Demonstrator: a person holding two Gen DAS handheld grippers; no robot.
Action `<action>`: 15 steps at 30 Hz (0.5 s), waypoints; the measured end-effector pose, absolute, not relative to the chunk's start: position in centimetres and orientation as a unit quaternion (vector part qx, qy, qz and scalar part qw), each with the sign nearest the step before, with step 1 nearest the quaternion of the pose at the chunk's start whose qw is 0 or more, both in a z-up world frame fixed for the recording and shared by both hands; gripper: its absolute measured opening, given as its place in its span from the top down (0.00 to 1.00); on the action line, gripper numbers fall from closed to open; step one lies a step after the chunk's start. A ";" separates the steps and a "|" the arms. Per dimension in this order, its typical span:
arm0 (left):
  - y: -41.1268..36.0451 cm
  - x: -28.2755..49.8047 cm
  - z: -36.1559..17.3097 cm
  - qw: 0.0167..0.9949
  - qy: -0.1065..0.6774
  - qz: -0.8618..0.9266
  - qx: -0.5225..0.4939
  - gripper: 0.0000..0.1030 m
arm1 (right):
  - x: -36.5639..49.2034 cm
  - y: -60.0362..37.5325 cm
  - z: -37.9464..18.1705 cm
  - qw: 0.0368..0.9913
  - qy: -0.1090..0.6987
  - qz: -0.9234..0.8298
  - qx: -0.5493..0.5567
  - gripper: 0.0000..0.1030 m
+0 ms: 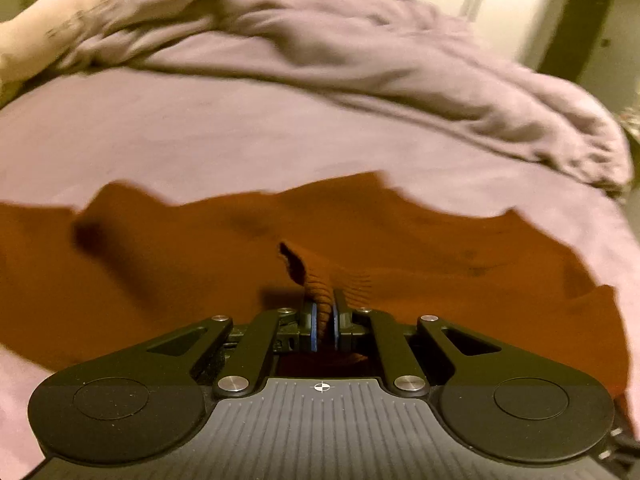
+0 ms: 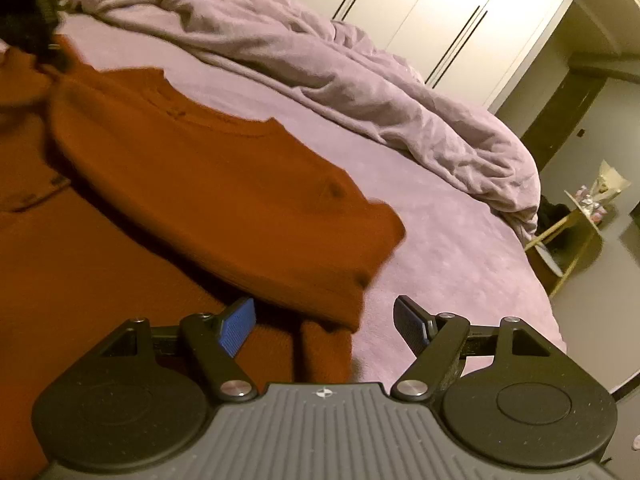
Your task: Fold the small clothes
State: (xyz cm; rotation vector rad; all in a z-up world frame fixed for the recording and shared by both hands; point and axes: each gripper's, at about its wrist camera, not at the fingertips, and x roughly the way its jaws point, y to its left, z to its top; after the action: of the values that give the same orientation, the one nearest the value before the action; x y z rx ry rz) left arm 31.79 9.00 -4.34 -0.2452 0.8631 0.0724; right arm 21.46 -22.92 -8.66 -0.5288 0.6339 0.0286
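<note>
A rust-brown knit garment (image 1: 200, 260) lies spread on the mauve bed sheet (image 1: 240, 132). My left gripper (image 1: 324, 304) is shut on a ribbed fold of it, which rises in a ridge between the blue pads. In the right wrist view, one part of the garment (image 2: 200, 184) lies folded over the rest. My right gripper (image 2: 324, 320) stands open low over the garment's near corner. Its left pad (image 2: 238, 326) is above the cloth, its right pad above bare sheet, and neither presses on anything. A dark blur at the top left is the left gripper (image 2: 32, 36).
A crumpled mauve duvet (image 2: 320, 52) is heaped along the far side of the bed, with a pale pillow (image 1: 60, 20) at the far left. White wardrobe doors (image 2: 460, 12) stand behind. Past the bed's right edge, a small wooden side table (image 2: 576, 224) holds clutter.
</note>
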 end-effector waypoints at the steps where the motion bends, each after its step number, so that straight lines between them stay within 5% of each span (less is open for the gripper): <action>1: 9.8 31.5 -4.9 0.899 0.420 0.041 -0.122 0.91 | 21.7 -22.9 -8.9 0.917 0.307 0.007 -0.255 0.27; 6: 11.7 31.1 -6.1 0.893 0.418 0.027 -0.163 0.91 | 22.6 -23.0 -9.0 0.921 0.307 -0.014 -0.242 0.32; 8: 11.9 31.3 -5.9 0.894 0.415 0.024 -0.171 0.91 | 23.1 -22.9 -9.2 0.919 0.308 -0.011 -0.245 0.63; 11: 11.9 31.2 -5.4 0.898 0.404 0.024 -0.170 0.91 | 23.9 -22.8 -9.8 0.915 0.317 -0.002 -0.251 0.81; 15: 10.7 31.6 -3.7 0.919 0.365 0.007 -0.151 0.92 | 23.7 -22.2 -10.4 0.908 0.279 -0.035 -0.311 0.83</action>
State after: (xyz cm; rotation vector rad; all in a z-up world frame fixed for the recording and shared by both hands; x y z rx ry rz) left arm 31.57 10.68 -3.72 -0.3096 0.7506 0.0151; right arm 23.75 -22.24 -10.38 -0.6410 0.5758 -0.0729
